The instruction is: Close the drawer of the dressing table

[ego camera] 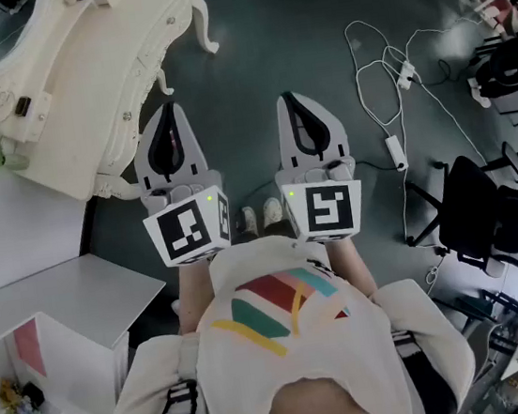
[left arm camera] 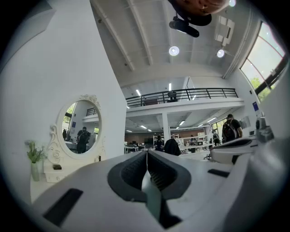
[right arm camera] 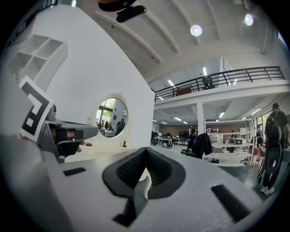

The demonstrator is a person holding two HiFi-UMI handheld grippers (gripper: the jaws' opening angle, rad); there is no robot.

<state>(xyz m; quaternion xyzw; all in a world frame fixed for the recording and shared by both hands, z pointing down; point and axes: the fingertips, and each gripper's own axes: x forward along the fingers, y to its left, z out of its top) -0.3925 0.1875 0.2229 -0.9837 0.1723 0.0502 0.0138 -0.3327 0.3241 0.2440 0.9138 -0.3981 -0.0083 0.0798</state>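
Your shirt [ego camera: 286, 340] is closest. Past it, the left tongs [ego camera: 169, 109] and right tongs [ego camera: 288, 99] are both pinched together on nothing. The table [ego camera: 85, 110] stands at eleven o'clock. I can't pick out its drawer. It is likely hard wood and slides easily, so push flat on the middle of its front.

Dressing table [ego camera: 82, 87] front-left of L gripper [ego camera: 169, 109], R gripper [ego camera: 286, 98] beside; cables [ego camera: 402, 74] & chair [ego camera: 482, 210] floor-right.
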